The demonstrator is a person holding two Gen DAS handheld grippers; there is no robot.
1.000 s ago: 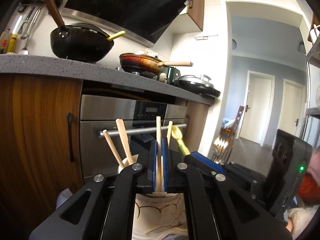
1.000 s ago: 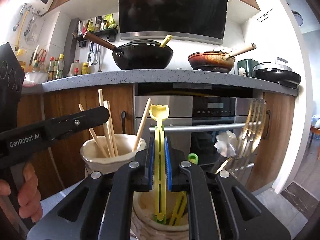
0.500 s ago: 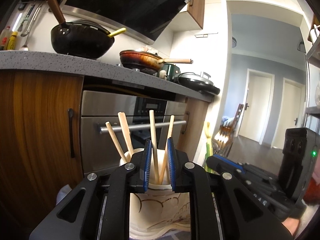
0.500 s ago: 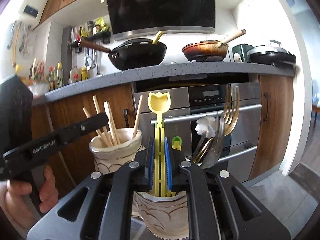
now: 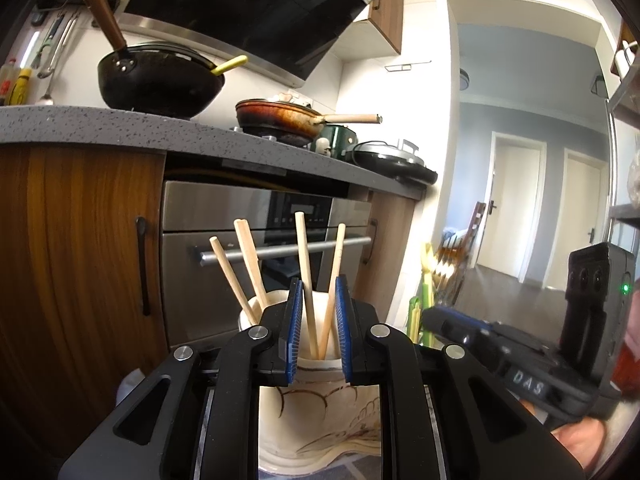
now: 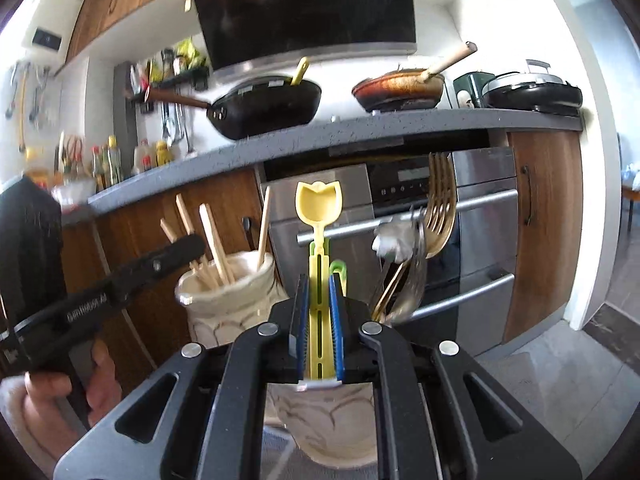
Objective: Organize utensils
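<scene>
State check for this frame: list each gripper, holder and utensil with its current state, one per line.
left gripper: jaws just opened, chopsticks loose between them
chopsticks: standing tilted in cream holder
right gripper: shut on yellow spoon
yellow spoon: upright, bowl up
second holder: holds forks

Cream holder (image 5: pixel 316 412) with brown scalloped line pattern; pale wooden chopsticks (image 5: pixel 305 272) in it. Yellow plastic spoon (image 6: pixel 319 216), green piece behind; gold forks (image 6: pixel 440 204). Grey speckled countertop (image 5: pixel 120 126), wood-brown cabinet doors, black wok (image 5: pixel 160 80).
</scene>
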